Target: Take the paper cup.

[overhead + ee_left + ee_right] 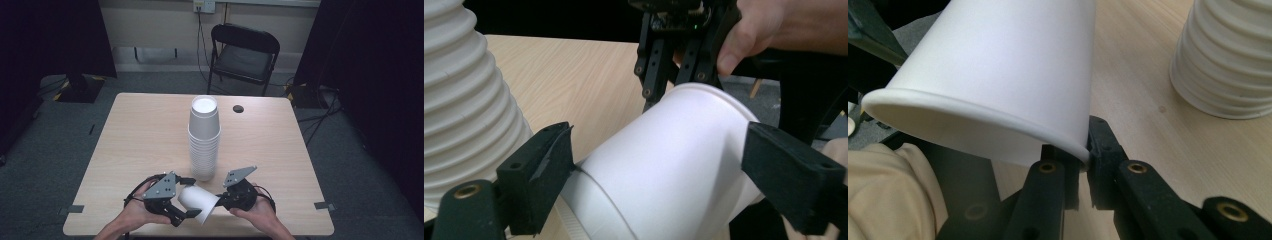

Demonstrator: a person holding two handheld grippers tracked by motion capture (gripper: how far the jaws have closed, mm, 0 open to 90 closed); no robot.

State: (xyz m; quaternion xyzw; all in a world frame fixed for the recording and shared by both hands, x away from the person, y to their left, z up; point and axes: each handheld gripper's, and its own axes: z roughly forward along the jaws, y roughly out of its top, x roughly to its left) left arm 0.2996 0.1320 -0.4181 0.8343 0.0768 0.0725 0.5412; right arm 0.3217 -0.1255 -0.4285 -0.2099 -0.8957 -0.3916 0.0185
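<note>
Nearest me, the right gripper (pixel 1083 160) is pinched on the rim of a single white paper cup (pixel 198 202), held on its side above the table's (pixel 125 150) near edge, just before the cup stack (pixel 204 140). My left gripper (pixel 654 175) straddles its body, jaws spread; I'd close gently, avoiding a crush.
</note>
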